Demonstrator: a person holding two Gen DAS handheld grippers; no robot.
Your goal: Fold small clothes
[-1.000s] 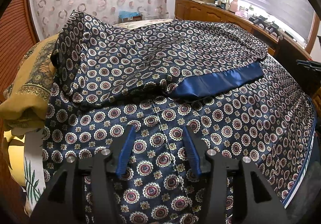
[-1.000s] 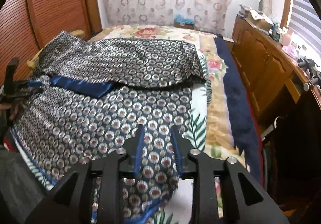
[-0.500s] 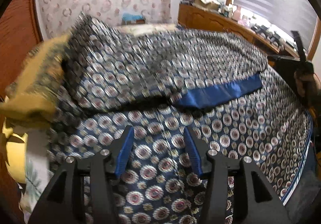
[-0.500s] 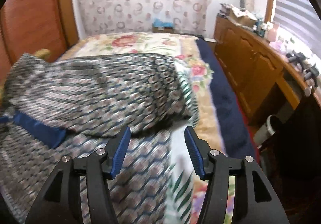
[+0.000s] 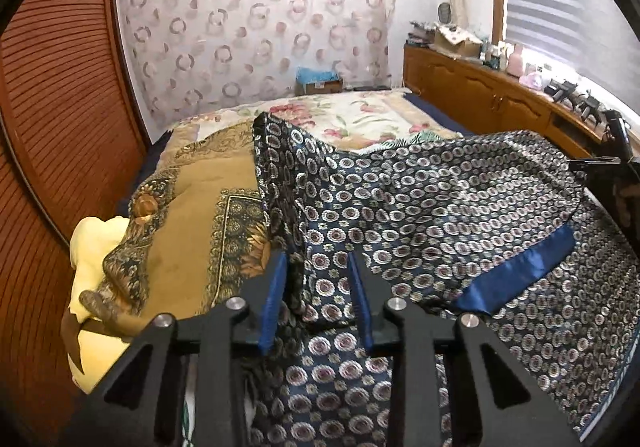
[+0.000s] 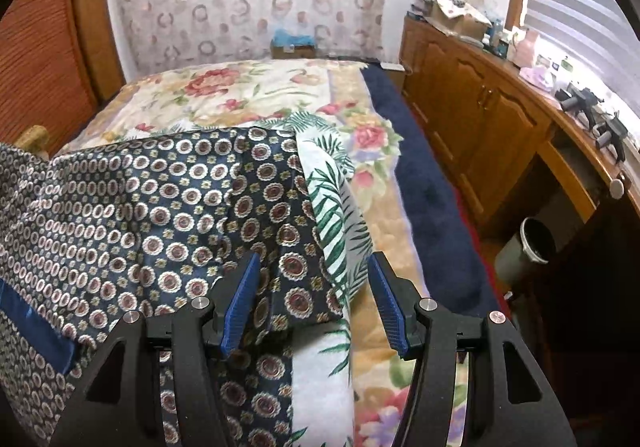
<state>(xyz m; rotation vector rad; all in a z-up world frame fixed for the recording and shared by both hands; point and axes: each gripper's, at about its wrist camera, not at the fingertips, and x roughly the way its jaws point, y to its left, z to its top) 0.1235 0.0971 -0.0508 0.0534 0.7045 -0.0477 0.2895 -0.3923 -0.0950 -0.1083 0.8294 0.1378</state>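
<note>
A navy garment with a medallion print (image 5: 420, 215) and a plain blue band (image 5: 520, 271) lies folded over on the bed. It also shows in the right wrist view (image 6: 160, 207). My left gripper (image 5: 318, 287) is open, its blue fingers (image 5: 274, 291) on either side of the folded left edge. My right gripper (image 6: 316, 287) is open wide over the garment's right edge, where a white leaf-print cloth (image 6: 340, 207) lies beside it. The right gripper also shows at the far right of the left wrist view (image 5: 616, 167).
A mustard patterned cloth (image 5: 192, 239) and a yellow pillow (image 5: 92, 247) lie left of the garment. The floral bedspread (image 6: 248, 99) covers the bed behind. A wooden cabinet (image 6: 480, 115) with clutter runs along the right, with a bin (image 6: 528, 247) below.
Both grippers have moved forward to the garment's folded edges. The right gripper has opened wider. The left gripper has swung left toward the mustard cloth.
</note>
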